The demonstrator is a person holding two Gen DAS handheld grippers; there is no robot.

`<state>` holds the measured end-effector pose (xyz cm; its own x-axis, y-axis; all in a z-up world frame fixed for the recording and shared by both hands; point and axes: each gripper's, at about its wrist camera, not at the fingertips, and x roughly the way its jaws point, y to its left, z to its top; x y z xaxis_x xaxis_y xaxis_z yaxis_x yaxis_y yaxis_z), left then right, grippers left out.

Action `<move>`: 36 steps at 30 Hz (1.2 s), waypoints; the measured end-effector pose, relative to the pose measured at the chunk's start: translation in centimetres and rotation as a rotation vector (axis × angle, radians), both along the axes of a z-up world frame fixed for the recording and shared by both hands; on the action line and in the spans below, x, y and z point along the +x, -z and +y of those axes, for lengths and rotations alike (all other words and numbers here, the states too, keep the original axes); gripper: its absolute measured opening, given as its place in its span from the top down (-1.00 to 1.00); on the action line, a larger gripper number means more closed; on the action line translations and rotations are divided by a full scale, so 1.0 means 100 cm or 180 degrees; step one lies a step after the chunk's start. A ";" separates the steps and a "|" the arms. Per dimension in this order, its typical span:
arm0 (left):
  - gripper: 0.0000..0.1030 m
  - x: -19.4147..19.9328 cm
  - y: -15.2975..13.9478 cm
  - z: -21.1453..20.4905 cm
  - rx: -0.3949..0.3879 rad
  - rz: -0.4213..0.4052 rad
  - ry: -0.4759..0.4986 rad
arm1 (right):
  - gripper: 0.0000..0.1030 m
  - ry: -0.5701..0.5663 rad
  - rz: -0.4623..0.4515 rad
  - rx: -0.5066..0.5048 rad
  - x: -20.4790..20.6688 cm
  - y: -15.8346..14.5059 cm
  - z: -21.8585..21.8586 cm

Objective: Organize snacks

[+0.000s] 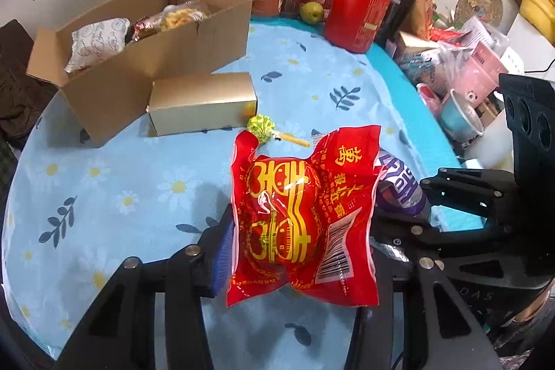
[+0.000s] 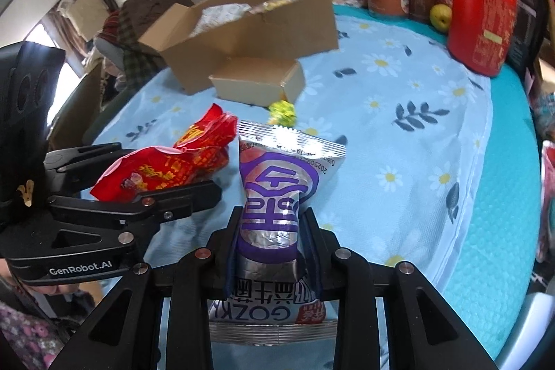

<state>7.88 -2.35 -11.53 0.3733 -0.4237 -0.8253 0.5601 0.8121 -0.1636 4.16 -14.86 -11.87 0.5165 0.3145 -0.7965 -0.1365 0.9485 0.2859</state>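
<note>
Taking the cardboard box (image 1: 114,58) as the landmark and going left to right: it stands open at the far left of the table (image 1: 104,182), already holding several wrapped snacks. Just in front of it lies a gold box (image 1: 203,103), and right of that a green lollipop (image 1: 262,125) on the cloth.

Nearer than the lollipop, the left gripper (image 1: 301,231) has its jaws drawn narrow onto a red packet (image 1: 301,214), held clear of the table. Beside it on the right, the right gripper (image 2: 269,231) is pinched tight round the middle of a purple and silver packet (image 2: 274,193), also lifted.

Both snacks look picked up and the carry is the step in hand. The next move calls for swinging both hands toward the cardboard box and releasing above its open top, one after the other so they do not collide.

The left view shows the snacks inside the box plainly; the right view shows them only in part, but shows the purple packet's whole face, which the left view mostly hides.
</note>
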 end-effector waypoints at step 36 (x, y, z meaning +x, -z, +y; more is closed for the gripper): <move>0.11 0.061 -0.162 0.045 -0.0463 -0.1219 -0.0355 | 0.40 -0.0462 -0.1135 -0.0218 0.077 -0.160 0.039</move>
